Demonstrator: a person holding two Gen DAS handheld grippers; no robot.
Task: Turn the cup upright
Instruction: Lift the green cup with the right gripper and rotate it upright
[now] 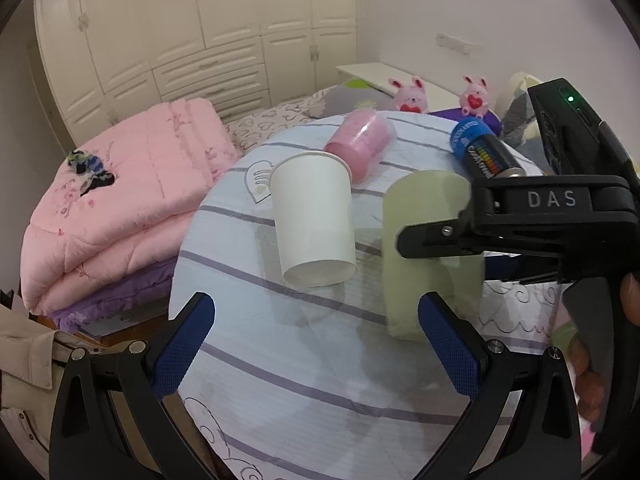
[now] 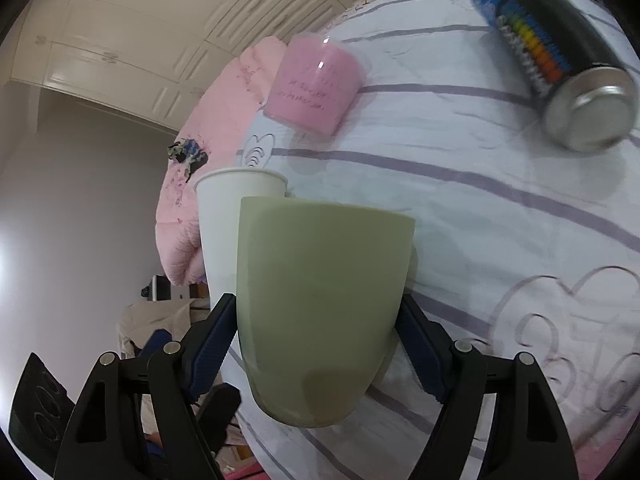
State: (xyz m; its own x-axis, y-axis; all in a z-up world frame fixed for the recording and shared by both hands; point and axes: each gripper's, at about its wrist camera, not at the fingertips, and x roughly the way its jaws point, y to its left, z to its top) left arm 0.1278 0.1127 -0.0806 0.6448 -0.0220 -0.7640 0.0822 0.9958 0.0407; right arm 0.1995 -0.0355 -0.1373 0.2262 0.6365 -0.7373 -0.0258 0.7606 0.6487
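- The right tongs (image 2: pixel 316 344) are clamped on the pale green cup (image 2: pixel 320 304), blue pads (image 2: pixel 212 344) pressed to either side of its body near the rounded base.
- In the right wrist view the cup's base sits toward the camera and its rim points away; in the left wrist view the same cup (image 1: pixel 432 256) stands over the striped table (image 1: pixel 304 364), with the right tongs (image 1: pixel 436 236) reaching in from the side.
- Whether it is resting on the cloth or just lifted, I cannot tell.
- The left tongs (image 1: pixel 316 344) hang open and empty above the near part of the table, gripping nothing.
- Nearby: a white paper cup (image 1: pixel 312 220) lying tilted, a pink cup (image 1: pixel 360 144) on its side behind it, and a spray can (image 1: pixel 484 148) lying down to the right.
- My read: the grasp is made and the turning step is in hand.
- Next calls for a wrist roll until the mouth faces up, then a clean set-down clear of the paper cup just beside it.
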